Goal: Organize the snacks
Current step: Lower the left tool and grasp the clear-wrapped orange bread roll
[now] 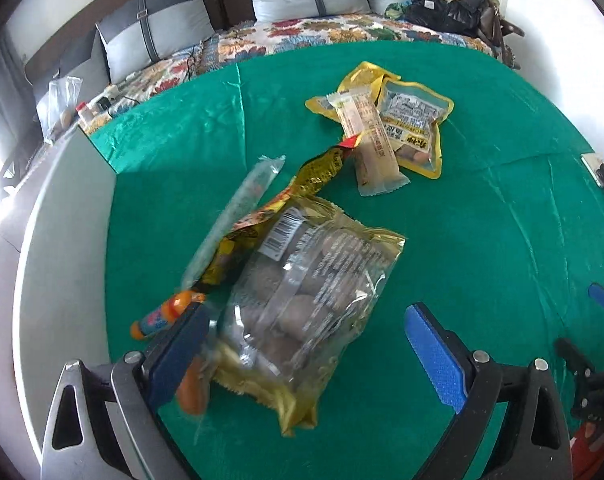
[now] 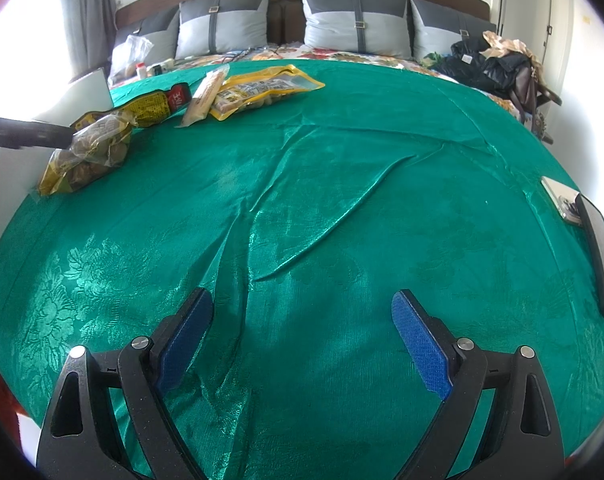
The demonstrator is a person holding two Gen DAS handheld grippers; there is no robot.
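Blue-padded fingers [image 1: 434, 356] of the left gripper [image 1: 306, 344] stand wide apart at the bottom of its frame, tilted down over a clear bag [image 1: 302, 296] of round brown snacks with a white barcode label; the print on it is too blurred to read. Its left finger sits against the bag's edge, beside an orange tube [image 1: 162, 316]. A long pale stick pack [image 1: 230, 216] and a yellow pouch [image 1: 322, 172] lie just above. Further up, a wrapped bar [image 1: 372, 144] rests across a yellow-edged packet [image 1: 410, 128] with Chinese lettering. All sit on a green cloth [image 1: 482, 220]. A white box [image 1: 62, 240] lines the left edge. The right gripper [image 2: 302, 320] hangs level over bare cloth at lower centre, jaws spread, holding nothing.
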